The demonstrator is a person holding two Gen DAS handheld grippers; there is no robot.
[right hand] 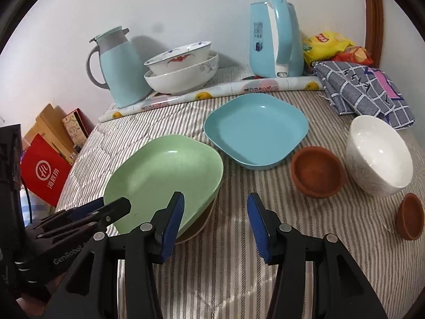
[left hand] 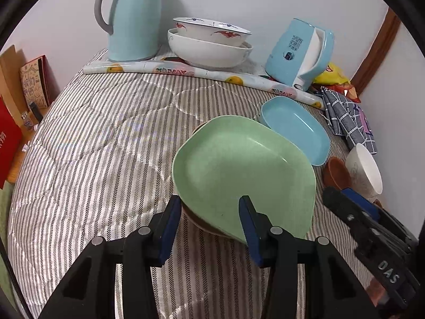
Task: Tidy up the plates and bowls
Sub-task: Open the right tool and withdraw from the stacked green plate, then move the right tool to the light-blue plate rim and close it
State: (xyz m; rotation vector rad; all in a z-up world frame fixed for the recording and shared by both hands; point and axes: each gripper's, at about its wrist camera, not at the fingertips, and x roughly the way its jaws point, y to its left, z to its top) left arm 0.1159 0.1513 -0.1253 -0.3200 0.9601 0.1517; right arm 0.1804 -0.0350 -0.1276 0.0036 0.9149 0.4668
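Left wrist view: the left hand-held gripper point(left hand: 209, 210), jaws wide, straddles the near rim of the green plate point(left hand: 244, 170) stacked on a tan plate on the striped bed. Right wrist view: the right hand-held gripper point(right hand: 215, 210) hovers wide, empty — the blue plate point(right hand: 255, 130) lies beyond; grip its rim squarely, lift level.

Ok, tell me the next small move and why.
Probably bring the right gripper forward to the blue plate, then stack it on the green plate. The green one already rests on another plate, the blue lies alone beside it, and both grippers' jaws are open and empty.
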